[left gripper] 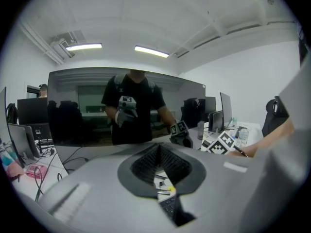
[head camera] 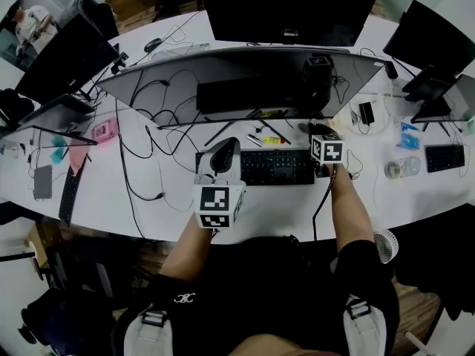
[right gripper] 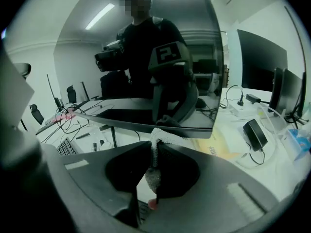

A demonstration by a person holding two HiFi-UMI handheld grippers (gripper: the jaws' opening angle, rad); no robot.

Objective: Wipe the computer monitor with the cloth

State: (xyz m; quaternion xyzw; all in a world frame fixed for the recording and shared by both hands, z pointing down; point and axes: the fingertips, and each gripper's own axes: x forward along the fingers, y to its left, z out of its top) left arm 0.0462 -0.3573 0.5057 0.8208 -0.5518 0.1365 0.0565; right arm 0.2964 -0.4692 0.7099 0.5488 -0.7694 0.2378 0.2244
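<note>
The wide curved monitor [head camera: 252, 80] stands dark at the middle of the white desk [head camera: 171, 199]. My right gripper [right gripper: 154, 147] is shut on a white cloth [right gripper: 164, 139], whose tuft pokes out past the fingertips. The tuft sits at the lower edge of the monitor [right gripper: 146, 57], near its right end; I cannot tell if it touches the screen. In the head view the right gripper [head camera: 309, 129] is under the screen's right part. My left gripper [head camera: 225, 150] hovers over the keyboard [head camera: 276, 167], shut with nothing in it. The left gripper [left gripper: 159, 149] faces the monitor [left gripper: 87, 110].
More monitors stand behind [head camera: 289, 6], at left [head camera: 59, 58] and at right [head camera: 430, 39]. Black cables [head camera: 141, 147] trail across the desk's left part. A black adapter [head camera: 366, 113], a second keyboard [head camera: 445, 156] and a small fan [head camera: 386, 245] lie to the right.
</note>
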